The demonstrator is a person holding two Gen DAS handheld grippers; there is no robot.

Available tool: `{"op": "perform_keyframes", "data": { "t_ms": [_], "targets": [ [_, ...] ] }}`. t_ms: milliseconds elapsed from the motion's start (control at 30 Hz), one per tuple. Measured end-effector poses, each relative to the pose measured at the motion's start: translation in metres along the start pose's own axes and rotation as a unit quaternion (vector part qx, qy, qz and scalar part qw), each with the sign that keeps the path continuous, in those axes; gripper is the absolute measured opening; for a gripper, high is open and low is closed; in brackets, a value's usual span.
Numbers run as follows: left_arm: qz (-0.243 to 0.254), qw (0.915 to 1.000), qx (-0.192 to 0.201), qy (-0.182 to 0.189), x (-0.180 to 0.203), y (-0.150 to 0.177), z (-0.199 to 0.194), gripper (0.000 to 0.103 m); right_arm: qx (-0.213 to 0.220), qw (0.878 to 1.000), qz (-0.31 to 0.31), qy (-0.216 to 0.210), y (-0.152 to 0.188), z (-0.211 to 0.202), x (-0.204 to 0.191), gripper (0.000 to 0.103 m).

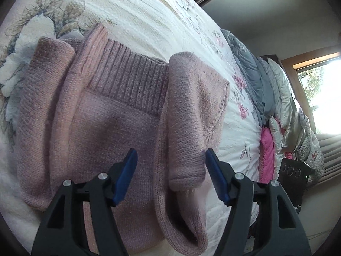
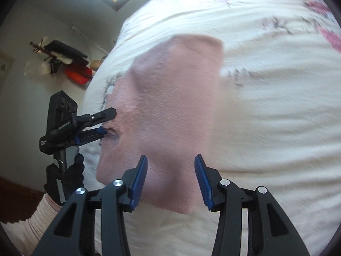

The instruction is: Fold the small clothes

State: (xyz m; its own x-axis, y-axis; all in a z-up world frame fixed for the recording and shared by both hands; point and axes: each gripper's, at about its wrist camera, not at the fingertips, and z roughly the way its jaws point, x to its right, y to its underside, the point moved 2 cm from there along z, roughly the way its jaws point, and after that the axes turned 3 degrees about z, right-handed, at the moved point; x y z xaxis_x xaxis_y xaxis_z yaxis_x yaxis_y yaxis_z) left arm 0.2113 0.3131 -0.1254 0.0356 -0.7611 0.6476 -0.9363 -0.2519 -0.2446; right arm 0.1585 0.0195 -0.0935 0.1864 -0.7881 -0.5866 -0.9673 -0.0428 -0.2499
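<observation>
The left gripper (image 1: pixel 170 168) stands wide, its blue pads straddling a folded-in sleeve (image 1: pixel 189 111) of the pink knit sweater (image 1: pixel 110 115), gripping nothing. The right gripper (image 2: pixel 170 177) is also spread wide, empty, just above the sweater's near edge. Beyond lies the floral bedspread (image 1: pixel 149 15), then pillows (image 1: pixel 275 89).

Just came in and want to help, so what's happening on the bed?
A person with a gripper in each hand is folding a pink sweater on a floral quilt. The left gripper is open around a folded-in sleeve. The right gripper hangs open above the sweater, holding nothing.
</observation>
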Motion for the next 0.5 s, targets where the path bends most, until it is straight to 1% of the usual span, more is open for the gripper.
{"op": "perform_keyframes", "data": {
  "t_ms": [167,200,233,267,300,333,367,400,500],
  "targets": [
    [0.004,0.9997,-0.021,0.014,0.013,-0.003,0.029,0.065,-0.012,1.0,0.015,0.008,0.014,0.016,0.014,0.047],
    [0.005,0.9997,-0.022,0.01,0.014,-0.004,0.033,0.062,-0.014,1.0,0.016,0.008,0.016,0.017,0.016,0.047],
    [0.006,0.9998,-0.021,0.002,0.015,-0.003,0.035,0.057,-0.015,1.0,0.019,0.005,0.017,0.019,0.018,0.047],
    [0.007,0.9997,-0.018,-0.012,0.016,-0.004,0.036,0.045,-0.016,1.0,0.021,0.002,0.017,0.021,0.018,0.047],
    [0.005,0.9998,-0.015,-0.015,0.015,-0.005,0.035,0.036,-0.017,1.0,0.022,0.002,0.018,0.022,0.018,0.047],
    [0.0,0.9999,-0.01,-0.01,0.015,-0.005,0.034,0.032,-0.017,1.0,0.021,0.004,0.018,0.024,0.018,0.047],
    [-0.004,1.0,-0.004,-0.002,0.017,-0.005,0.03,0.025,-0.018,1.0,0.018,0.007,0.018,0.024,0.017,0.047],
    [-0.002,1.0,0.004,0.002,0.018,-0.004,0.025,0.021,-0.018,1.0,0.017,0.008,0.018,0.024,0.017,0.047],
    [0.023,0.9989,0.039,0.011,0.033,0.001,0.006,0.019,-0.018,1.0,0.021,0.005,0.017,0.025,0.019,0.047]
  ]
}}
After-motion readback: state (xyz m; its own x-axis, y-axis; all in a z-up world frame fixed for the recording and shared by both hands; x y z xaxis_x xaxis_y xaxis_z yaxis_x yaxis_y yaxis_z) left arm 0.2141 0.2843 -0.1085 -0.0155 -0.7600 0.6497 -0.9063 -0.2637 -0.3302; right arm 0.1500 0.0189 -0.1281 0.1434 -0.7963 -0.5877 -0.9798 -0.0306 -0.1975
